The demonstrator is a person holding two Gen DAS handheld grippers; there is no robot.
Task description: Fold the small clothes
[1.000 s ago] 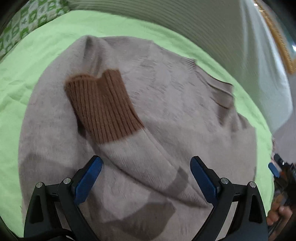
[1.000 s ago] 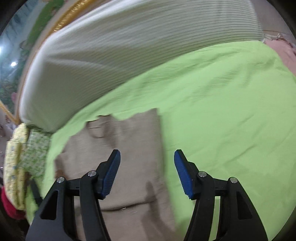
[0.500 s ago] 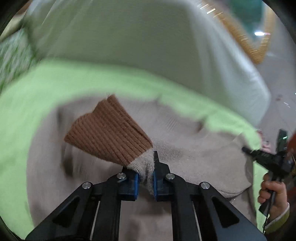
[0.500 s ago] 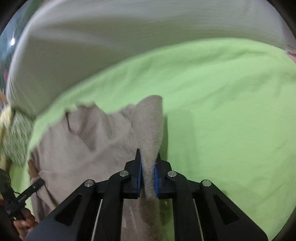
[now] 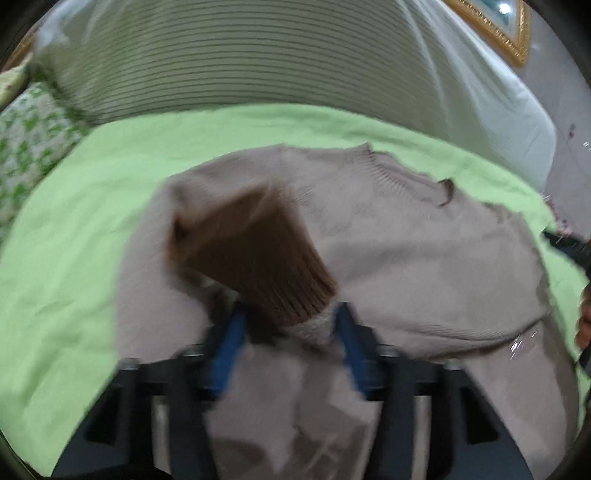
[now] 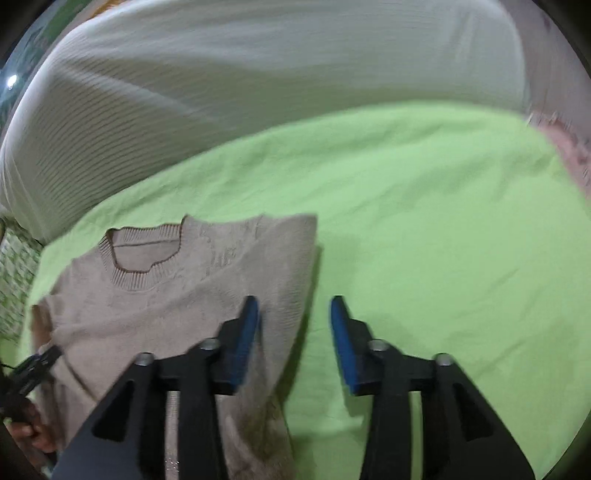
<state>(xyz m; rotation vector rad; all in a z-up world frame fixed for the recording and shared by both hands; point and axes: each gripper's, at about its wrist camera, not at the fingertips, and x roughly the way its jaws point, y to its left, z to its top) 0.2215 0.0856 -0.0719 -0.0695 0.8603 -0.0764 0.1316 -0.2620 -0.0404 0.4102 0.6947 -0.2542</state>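
A beige sweater (image 5: 424,266) lies flat on the green sheet (image 5: 74,258), collar (image 6: 144,258) at the far side, body toward the near edge. Its sleeve is folded across the chest, and the brown cuff (image 5: 255,254) lies on the left half of the body.

Left gripper (image 5: 291,332): jaws have just been opening. The sleeve end just below the cuff sits between the blue pads (image 5: 229,339), but a gap shows on the left side and the cloth only brushes the right pad; read as released, not clamping. View is motion-blurred.

Right gripper (image 6: 295,328): jaws have just been opening, now apart. The sweater's right edge lies under the left pad; bare green sheet shows between the pads. Nothing held.

A striped pale cover (image 6: 258,74) lies beyond the sheet at the far side. A green-patterned pillow (image 5: 26,147) is at far left. A gilt frame (image 5: 495,26) is at far right
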